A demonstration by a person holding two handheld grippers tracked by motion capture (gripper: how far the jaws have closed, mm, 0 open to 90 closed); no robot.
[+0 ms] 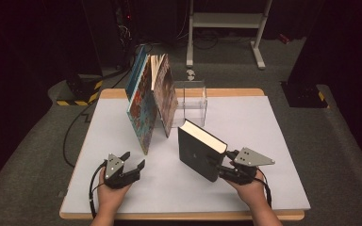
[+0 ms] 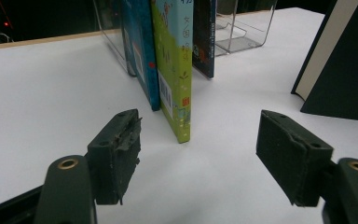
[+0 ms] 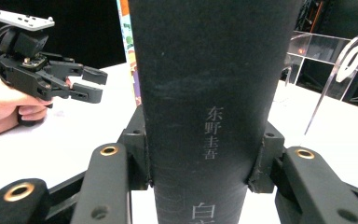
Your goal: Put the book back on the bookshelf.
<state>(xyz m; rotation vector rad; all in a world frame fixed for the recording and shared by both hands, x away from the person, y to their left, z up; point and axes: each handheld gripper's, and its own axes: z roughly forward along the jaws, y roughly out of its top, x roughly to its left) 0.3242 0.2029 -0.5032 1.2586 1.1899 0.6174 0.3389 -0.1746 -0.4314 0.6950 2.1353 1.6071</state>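
A thick black book (image 1: 199, 151) stands upright on the white table (image 1: 264, 141), page edges on top. My right gripper (image 1: 216, 165) is shut on its spine (image 3: 214, 93), both pads pressed against the cover sides. My left gripper (image 1: 134, 160) rests open near the front left of the table with nothing between its jaws, and it also shows in the right gripper view (image 3: 92, 84). In the left gripper view my left gripper (image 2: 198, 154) faces a green book (image 2: 175, 70) and a blue book (image 2: 140, 51), with the black book (image 2: 349, 60) at the right.
Several thin colourful books (image 1: 148, 101) lean together at the table's middle back. A clear acrylic stand (image 1: 193, 101) sits just right of them, behind the black book. A white frame (image 1: 226, 21) and cables lie on the floor beyond the table.
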